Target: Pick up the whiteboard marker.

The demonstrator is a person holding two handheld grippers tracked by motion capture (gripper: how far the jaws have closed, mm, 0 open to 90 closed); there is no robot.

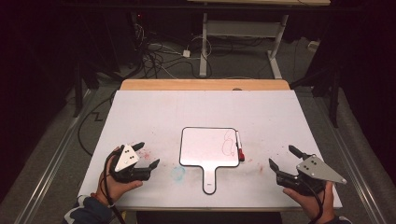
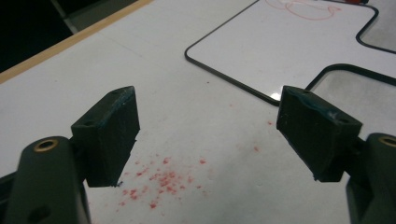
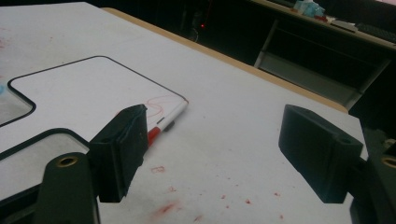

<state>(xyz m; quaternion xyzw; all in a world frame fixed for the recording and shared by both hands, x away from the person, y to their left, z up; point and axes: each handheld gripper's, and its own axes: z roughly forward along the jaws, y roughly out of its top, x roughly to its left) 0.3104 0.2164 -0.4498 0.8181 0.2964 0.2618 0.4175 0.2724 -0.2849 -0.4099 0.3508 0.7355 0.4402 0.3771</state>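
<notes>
A: What do I have on the table?

B: A small whiteboard (image 1: 205,147) with a handle lies flat in the middle of the table (image 1: 154,109), handle toward me. There's a red scribble (image 1: 228,143) near its right edge, and a marker (image 1: 239,146) lies along that edge, just beside the board, red cap nearest me.

A: And my left gripper (image 1: 149,154)?

B: Jaws wide apart, nothing between them. It sits left of the board, near its lower left corner, low over the table. In the left gripper view I see red specks (image 2: 159,182) on the table under the jaws.

A: The right gripper (image 1: 282,156)?

B: Also spread apart and holding nothing, to the right of the board and clear of it. In the right gripper view the marker (image 3: 163,122) shows just past one jaw, partly hidden by it.
</notes>
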